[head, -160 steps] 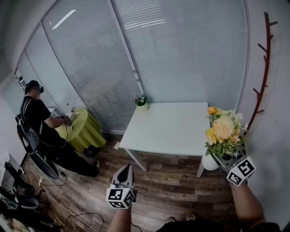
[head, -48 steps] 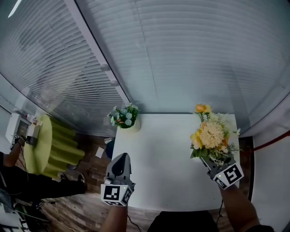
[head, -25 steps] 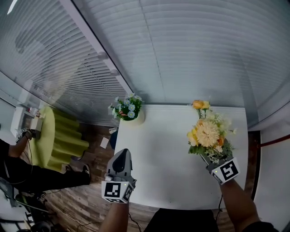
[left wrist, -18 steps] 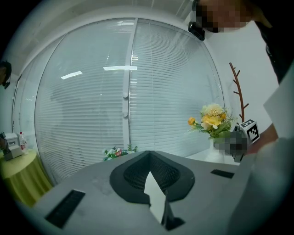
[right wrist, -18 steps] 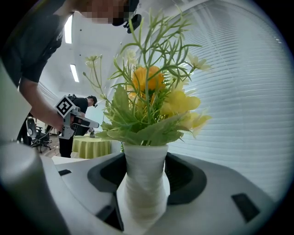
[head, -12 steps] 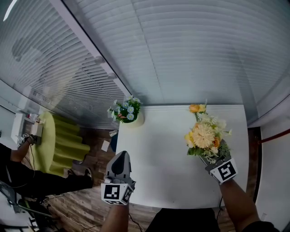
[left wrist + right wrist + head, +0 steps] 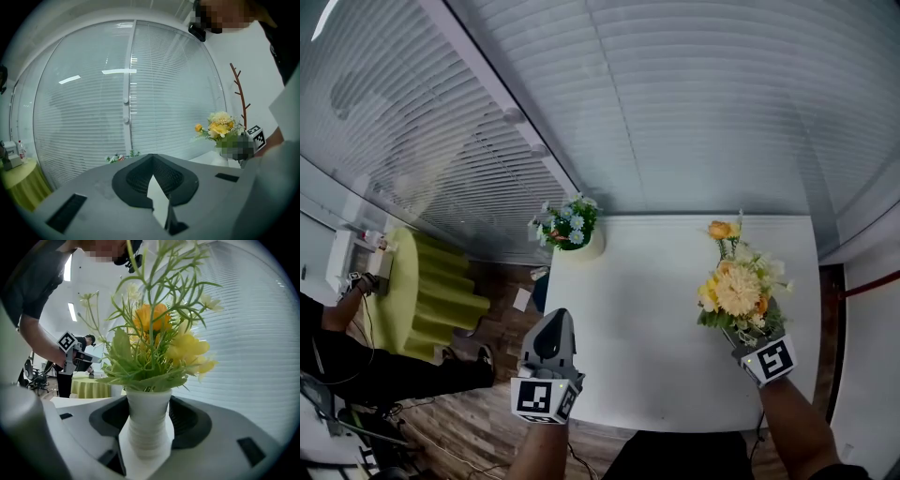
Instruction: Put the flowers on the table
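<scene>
Holding step, by judgement just before the setting down. Right gripper (image 7: 746, 339) with fingers fairly wide but pressed on both sides of the white vase (image 7: 148, 420), so gripping it, not empty. Flowers (image 7: 737, 289) upright in that vase, long axis vertical, rising straight up from between the fingers. Placed over the right part of the desk (image 7: 637, 319), near its right edge and closer to the near edge than to the far one. Contact of the vase bottom with the desk: cannot tell, hidden under the blooms and the fingers.

For the coming move, probably only straight down along the vase's own axis, without tilt, then release. Looks top-heavy, so may tip if let go while leaning.

Left gripper (image 7: 551, 330) with fingers together, holding nothing, at the near left corner of the desk, well apart from the vase. Right one clearly the nearer, in fact already on it.

Count:
- two grippers
- one desk
- two flower arrangements, namely the one in the right fingers and one small pot of flowers (image 7: 573, 228) standing at the far left corner
</scene>
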Demonstrator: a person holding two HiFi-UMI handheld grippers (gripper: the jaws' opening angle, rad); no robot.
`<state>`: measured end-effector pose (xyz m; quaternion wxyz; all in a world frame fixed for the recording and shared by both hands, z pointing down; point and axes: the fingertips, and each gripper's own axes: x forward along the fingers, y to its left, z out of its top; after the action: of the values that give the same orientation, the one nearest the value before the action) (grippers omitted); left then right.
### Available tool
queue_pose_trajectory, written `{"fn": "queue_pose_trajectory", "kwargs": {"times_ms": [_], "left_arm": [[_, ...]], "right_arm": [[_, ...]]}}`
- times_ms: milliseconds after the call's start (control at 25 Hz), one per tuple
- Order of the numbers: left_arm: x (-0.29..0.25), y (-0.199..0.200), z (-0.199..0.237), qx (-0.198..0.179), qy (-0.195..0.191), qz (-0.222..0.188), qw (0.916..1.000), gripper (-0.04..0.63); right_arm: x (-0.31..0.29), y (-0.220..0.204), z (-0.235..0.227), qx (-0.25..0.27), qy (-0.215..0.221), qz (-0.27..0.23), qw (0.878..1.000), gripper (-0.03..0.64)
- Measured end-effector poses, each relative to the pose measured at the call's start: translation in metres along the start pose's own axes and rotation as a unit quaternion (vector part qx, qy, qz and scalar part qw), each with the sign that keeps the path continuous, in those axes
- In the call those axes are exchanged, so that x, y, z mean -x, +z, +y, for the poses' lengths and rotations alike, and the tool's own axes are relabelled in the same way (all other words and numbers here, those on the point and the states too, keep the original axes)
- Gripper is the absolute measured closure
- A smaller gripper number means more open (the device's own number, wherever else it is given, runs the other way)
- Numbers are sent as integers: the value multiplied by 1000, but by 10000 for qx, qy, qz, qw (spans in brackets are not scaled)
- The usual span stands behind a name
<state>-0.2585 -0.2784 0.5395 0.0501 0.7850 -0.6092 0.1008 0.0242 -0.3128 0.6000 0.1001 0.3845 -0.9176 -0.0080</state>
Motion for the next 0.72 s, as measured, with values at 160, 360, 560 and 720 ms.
{"fn": "queue_pose_trajectory", "kwargs": {"times_ms": [160, 360, 560, 720], "left_arm": [[2, 0, -6, 7, -58, -43, 10000, 600], [7, 4, -8, 109, -76, -77, 9999, 600], [14, 7, -8, 17, -136, -167, 9998, 600], [19, 9, -5, -15, -138, -196, 9997, 600]], "right_arm": [[5, 0, -3, -6, -187, 51, 9998, 345], [6, -1, 0, 23, -256, 178, 9995, 345], [9, -5, -1, -250, -300, 232, 9990, 308], [14, -2, -3, -311, -369, 230, 9986, 291]]}}
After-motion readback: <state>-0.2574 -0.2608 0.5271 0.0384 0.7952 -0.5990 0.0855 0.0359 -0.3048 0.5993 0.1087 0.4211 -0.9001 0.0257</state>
